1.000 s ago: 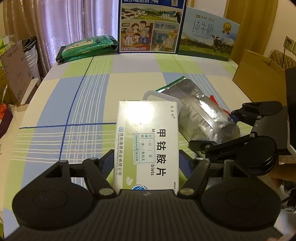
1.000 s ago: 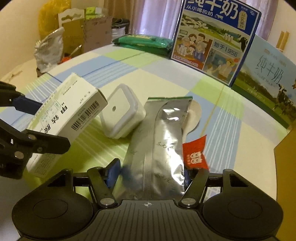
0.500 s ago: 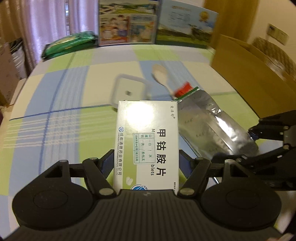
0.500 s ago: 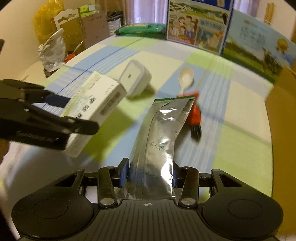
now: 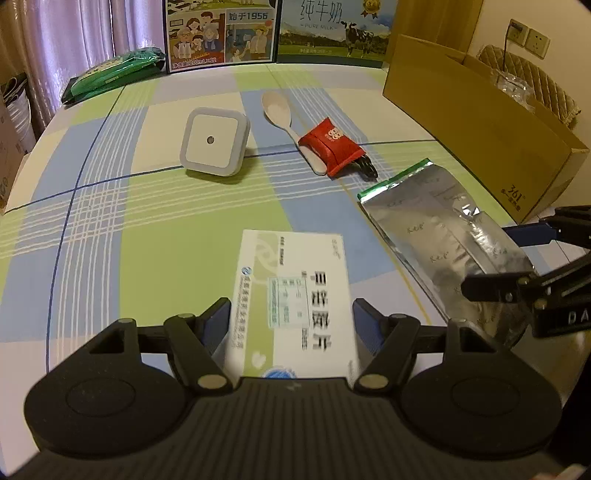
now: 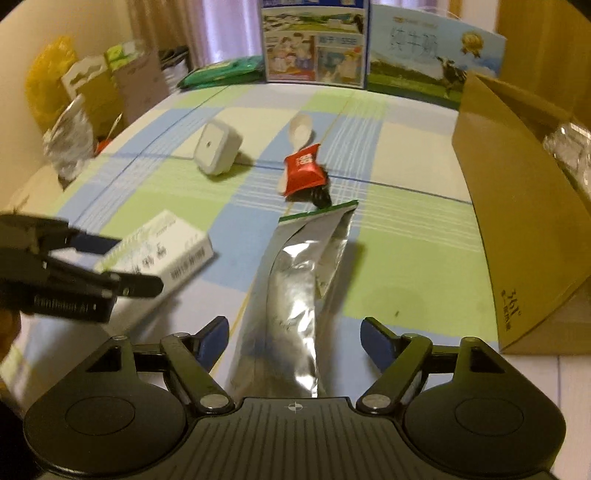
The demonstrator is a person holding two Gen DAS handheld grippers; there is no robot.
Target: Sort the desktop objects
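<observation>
Half a second ago both grippers clamped their loads; now both have let go. The left gripper (image 5: 290, 314) stands with its fingers spread wide on either side of the white cardboard medicine box (image 5: 293, 295), which looks blurred and lies near the front of the checked green, blue and cream tablecloth (image 5: 110, 206). The right gripper (image 6: 293, 338) is likewise spread wide around the crinkled silver foil pouch with a green top edge (image 6: 306, 280), no pad touching it. The box's black Chinese lettering is too smeared to read. Further back lie a square white plastic night light (image 5: 214, 142), a white plastic spoon (image 5: 277, 108) and a red sachet (image 5: 330, 146). The brown cardboard carton (image 5: 476, 122) at right reads "361°". A milk carton (image 5: 220, 31) behind reads "1956"; its neighbour (image 5: 334, 27) "PURE MILK".
</observation>
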